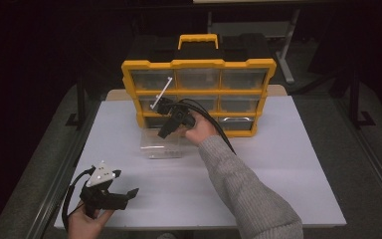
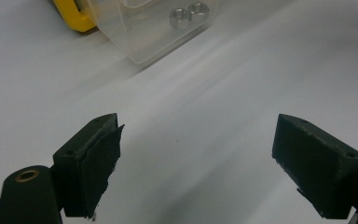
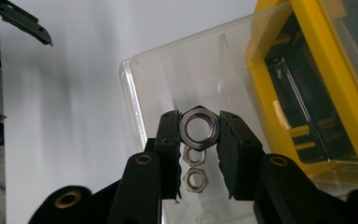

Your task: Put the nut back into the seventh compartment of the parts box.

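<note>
A clear plastic drawer (image 1: 163,144) stands on the white table in front of the yellow and black organizer (image 1: 198,92). My right gripper (image 3: 199,128) hangs over the drawer (image 3: 168,74), shut on a large steel hex nut (image 3: 199,127) held between its pads. Two smaller nuts (image 3: 195,168) lie on the drawer floor below it. In the high view the right gripper (image 1: 166,130) points down at the drawer. My left gripper (image 1: 129,193) rests near the front left of the table, open and holding nothing. Its own view has the drawer (image 2: 144,32) with two nuts (image 2: 187,14) ahead of the wide-apart jaws.
The organizer has several clear drawers in yellow frames and a yellow handle (image 1: 198,40) on top; its lower left slot (image 3: 303,116) stands open. A thin white rod (image 1: 161,93) leans at its front. The white table (image 1: 278,164) spreads to the right of the drawer.
</note>
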A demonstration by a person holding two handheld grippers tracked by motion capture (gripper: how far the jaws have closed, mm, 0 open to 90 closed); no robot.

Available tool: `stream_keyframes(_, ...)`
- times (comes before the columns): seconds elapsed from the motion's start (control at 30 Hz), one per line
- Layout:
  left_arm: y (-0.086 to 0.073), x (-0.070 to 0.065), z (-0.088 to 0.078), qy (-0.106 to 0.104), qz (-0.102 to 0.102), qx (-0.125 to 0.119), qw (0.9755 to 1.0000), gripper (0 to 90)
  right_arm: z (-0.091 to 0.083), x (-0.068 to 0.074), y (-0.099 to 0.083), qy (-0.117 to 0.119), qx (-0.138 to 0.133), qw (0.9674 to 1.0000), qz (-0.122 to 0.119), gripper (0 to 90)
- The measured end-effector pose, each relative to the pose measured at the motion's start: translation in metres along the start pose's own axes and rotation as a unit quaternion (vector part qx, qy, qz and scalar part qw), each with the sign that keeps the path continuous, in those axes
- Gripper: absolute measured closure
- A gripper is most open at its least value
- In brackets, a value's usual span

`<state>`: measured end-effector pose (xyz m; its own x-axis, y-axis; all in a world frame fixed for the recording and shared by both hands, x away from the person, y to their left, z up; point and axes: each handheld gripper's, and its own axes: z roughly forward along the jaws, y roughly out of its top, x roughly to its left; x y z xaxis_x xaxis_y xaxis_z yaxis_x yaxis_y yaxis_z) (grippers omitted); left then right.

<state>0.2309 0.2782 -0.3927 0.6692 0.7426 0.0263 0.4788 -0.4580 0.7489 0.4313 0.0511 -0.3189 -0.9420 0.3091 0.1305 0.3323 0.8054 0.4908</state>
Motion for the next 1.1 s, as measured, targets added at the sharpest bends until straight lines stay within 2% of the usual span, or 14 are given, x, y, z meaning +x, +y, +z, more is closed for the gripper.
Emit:
stream_keyframes(0.43, 0.000, 0.000, 0.000, 0.000, 0.004, 0.003, 1.0000, 14.6, 0.026, -0.003, 0.002, 0.008, 0.013, 0.9999, 0.000, 69.0)
stream_keyframes(0.47, 0.000, 0.000, 0.000, 0.001, 0.004, 0.003, 1.0000, 14.6, 0.029, -0.004, 0.002, 0.011, 0.005, 0.9998, -0.017, 69.0)
stream_keyframes(0.77, 0.000, 0.001, 0.000, -0.001, 0.004, 0.002, 1.0000, 14.6, 0.040, -0.006, 0.002, 0.019, 0.010, 0.9996, -0.017, 68.7)
stream_keyframes(0.93, 0.000, 0.001, 0.000, -0.001, 0.004, 0.002, 1.0000, 14.6, 0.041, -0.007, 0.001, 0.017, 0.008, 0.9998, -0.010, 63.3)
stream_keyframes(1.1, 0.000, 0.001, 0.000, 0.000, 0.005, 0.003, 1.0000, 14.6, 0.031, -0.008, -0.003, 0.017, -0.003, 0.9998, -0.007, 61.9)
